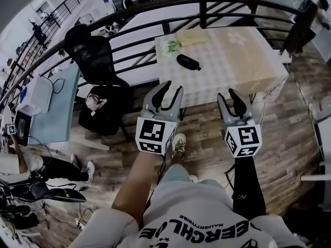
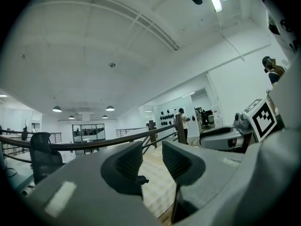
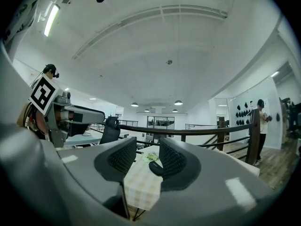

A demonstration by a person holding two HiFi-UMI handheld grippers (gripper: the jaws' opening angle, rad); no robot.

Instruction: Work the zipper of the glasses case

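The black glasses case (image 1: 189, 62) lies shut on the table with the checked cloth (image 1: 243, 61), far ahead of me. Both grippers hang in the air over the wooden floor, well short of the table. My left gripper (image 1: 174, 88) is open with nothing between its jaws, and so is my right gripper (image 1: 227, 94). In the left gripper view the gripper (image 2: 151, 157) points at the table, and the case (image 2: 141, 179) peeks out beside the left jaw. Past the right gripper (image 3: 147, 154), the case (image 3: 155, 167) shows small on the cloth, partly behind the right jaw.
A dark curved railing (image 1: 155, 9) runs between me and the far side of the table. A black office chair (image 1: 93, 50) and a light-blue desk (image 1: 57, 107) stand at the left. A yellowish flat pad (image 1: 192, 36) and a green-and-white item (image 1: 173, 46) lie on the table. A person (image 2: 181, 121) stands by the far wall.
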